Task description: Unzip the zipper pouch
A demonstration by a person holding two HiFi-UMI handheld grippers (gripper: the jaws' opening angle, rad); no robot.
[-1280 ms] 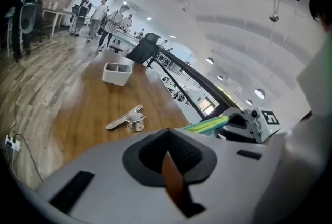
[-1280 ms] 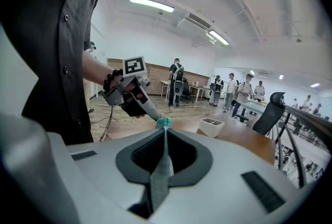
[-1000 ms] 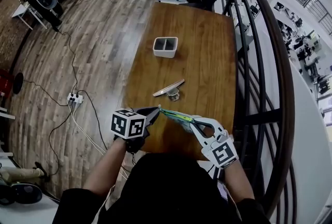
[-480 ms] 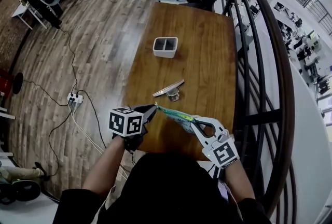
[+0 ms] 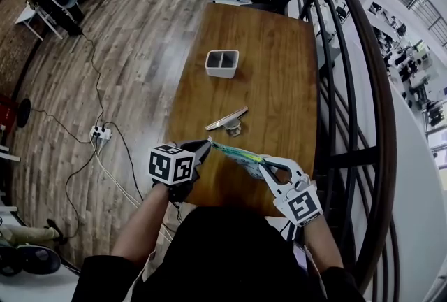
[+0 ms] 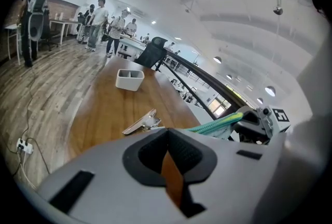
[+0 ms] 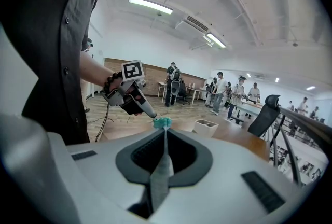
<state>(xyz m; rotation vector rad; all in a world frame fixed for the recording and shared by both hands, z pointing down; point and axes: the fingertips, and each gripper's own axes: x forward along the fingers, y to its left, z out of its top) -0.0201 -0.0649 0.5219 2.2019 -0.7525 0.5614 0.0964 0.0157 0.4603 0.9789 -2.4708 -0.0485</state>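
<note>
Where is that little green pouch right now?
In the head view, the pouch is held between the left claw and right claw, over the near edge of the wooden table.

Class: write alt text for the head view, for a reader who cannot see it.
A person holds a green zipper pouch between the left gripper and the right gripper, both shut on it, over the near end of a wooden table. Farther along sit a white two-compartment container and a small metal object.
</note>
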